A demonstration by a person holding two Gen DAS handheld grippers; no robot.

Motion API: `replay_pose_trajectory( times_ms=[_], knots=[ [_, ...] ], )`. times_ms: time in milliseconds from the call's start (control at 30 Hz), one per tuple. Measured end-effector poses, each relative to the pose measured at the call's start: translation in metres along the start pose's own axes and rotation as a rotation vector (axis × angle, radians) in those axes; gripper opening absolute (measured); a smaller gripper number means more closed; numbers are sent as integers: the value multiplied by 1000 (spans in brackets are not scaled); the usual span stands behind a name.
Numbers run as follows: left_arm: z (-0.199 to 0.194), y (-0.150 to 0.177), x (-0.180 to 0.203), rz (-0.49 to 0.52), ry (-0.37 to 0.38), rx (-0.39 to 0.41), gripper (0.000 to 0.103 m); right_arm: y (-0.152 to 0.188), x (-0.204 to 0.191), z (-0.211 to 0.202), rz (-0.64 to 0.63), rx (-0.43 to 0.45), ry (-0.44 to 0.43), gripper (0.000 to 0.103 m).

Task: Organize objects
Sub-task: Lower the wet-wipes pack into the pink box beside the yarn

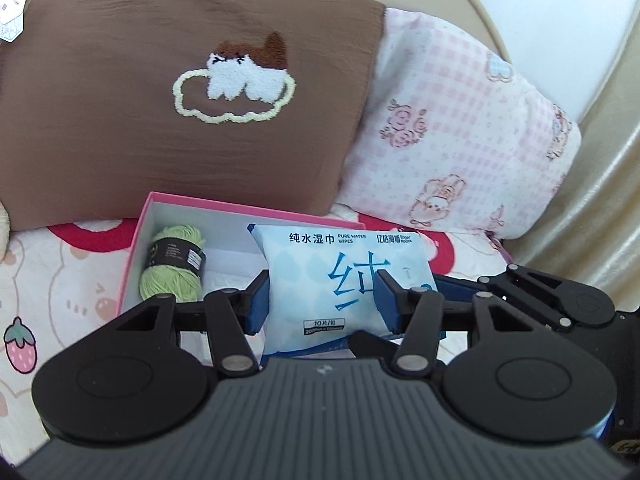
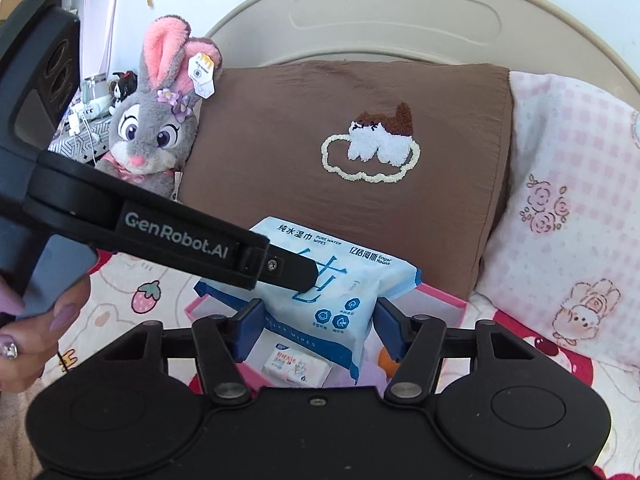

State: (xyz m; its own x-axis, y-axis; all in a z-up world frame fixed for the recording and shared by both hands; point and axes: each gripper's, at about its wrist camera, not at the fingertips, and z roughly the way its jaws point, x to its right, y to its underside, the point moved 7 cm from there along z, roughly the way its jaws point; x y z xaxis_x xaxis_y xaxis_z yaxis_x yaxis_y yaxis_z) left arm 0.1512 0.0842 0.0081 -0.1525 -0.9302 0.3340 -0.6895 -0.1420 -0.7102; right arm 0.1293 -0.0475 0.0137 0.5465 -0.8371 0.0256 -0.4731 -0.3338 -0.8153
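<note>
Bed backdrop, blue-white wet wipes pack (image 1: 340,280) with Chinese lettering, over pink box (image 1: 138,248)

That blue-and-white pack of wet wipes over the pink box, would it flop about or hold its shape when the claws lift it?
The wet wipes pack is soft film, so it would probably sag a little at its unsupported ends. The glossy wrapper looks smooth and may slip against the blue pads. It reads as flat and pillow-like, so it seems unlikely to roll, and dropping it into the pink box should hardly harm it.
</note>
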Motion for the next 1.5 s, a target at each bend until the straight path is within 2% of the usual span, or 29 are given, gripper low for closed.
replay_pose_trajectory(
  times_ms=[200, 367, 600, 667, 767, 967, 1167, 1400, 1500],
  knots=[
    [44, -4, -31, -64, 25, -18, 52, -1, 9, 46, -23, -50, 6, 65],
    [85, -8, -48, -63, -18, 8, 52, 2, 22, 90, -26, -81, 14, 65],
    [142, -11, -60, -45, -70, -24, 52, 15, 48, 141, 51, -153, -9, 65],
    [153, -6, -65, -50, -85, -38, 52, 21, 55, 154, 122, -187, -44, 65],
    [165, 6, -73, -45, -84, -63, 52, 35, 60, 170, 212, -238, -88, 64],
    [178, 15, -81, -49, -53, -65, 52, 47, 58, 179, 173, -231, -71, 64],
    [184, 21, -90, -68, -65, -72, 53, 49, 57, 194, 158, -248, -79, 64],
    [187, 25, -93, -90, -57, -69, 54, 61, 62, 199, 224, -268, -104, 64],
    [188, 27, -89, -52, -75, -72, 54, 62, 66, 199, 237, -263, -81, 64]
  ],
)
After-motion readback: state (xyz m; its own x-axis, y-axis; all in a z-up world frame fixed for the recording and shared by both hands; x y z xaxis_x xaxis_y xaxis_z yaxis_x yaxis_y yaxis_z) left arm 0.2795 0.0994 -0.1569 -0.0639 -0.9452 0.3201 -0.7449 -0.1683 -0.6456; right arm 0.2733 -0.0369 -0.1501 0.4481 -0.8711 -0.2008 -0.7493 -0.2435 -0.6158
